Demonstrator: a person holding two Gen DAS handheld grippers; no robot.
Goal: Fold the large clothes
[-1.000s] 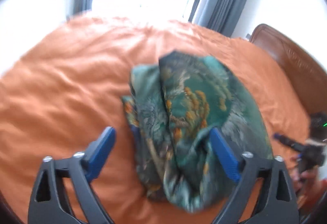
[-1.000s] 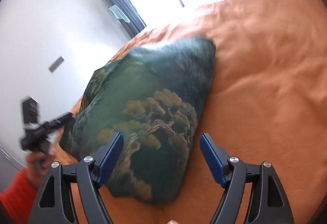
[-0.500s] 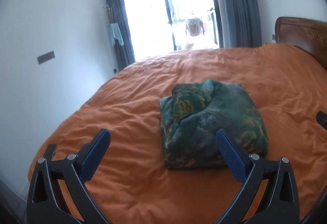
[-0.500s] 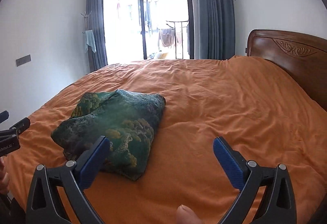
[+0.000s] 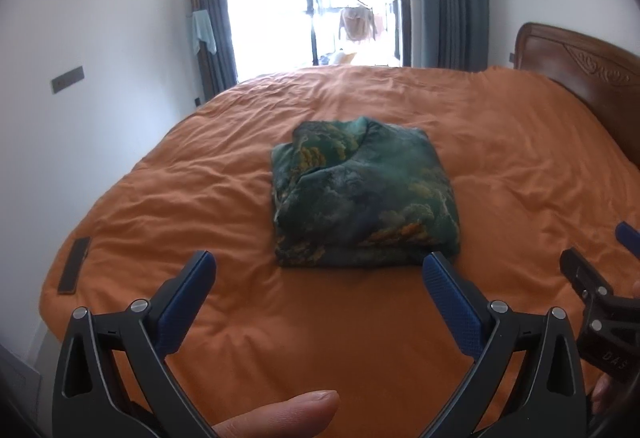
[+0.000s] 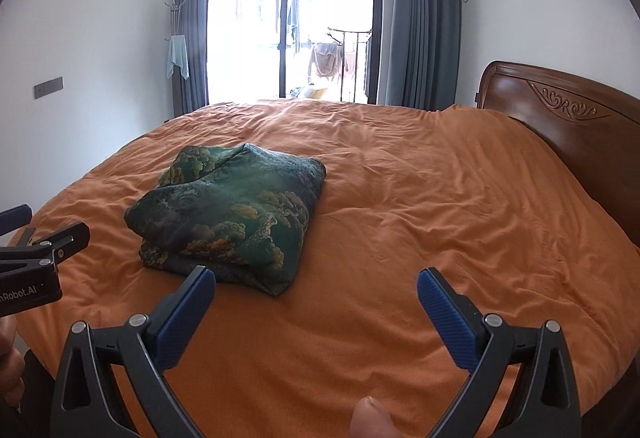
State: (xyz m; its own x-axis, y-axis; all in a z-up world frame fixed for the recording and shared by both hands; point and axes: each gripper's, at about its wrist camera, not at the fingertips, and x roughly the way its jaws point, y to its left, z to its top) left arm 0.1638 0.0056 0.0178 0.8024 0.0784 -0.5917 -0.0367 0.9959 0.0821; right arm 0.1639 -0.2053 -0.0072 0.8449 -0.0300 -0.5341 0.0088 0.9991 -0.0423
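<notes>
A dark green garment with a gold tree print [image 5: 362,198] lies folded into a compact square on the orange bed [image 5: 520,174]. It also shows in the right wrist view [image 6: 232,218], left of centre. My left gripper [image 5: 320,270] is open and empty, held back from the garment's near edge. My right gripper [image 6: 316,278] is open and empty, to the right of the garment and nearer than it. Each gripper shows at the edge of the other's view.
A wooden headboard [image 6: 560,114] runs along the bed's right side. A dark flat patch [image 5: 74,266] lies at the bed's left corner. A white wall [image 5: 80,38] is on the left, with a balcony door [image 6: 288,26] and grey curtains behind the bed.
Both grippers have pulled back and up from the garment. It lies folded on the bed, untouched, and both jaws stay open.
</notes>
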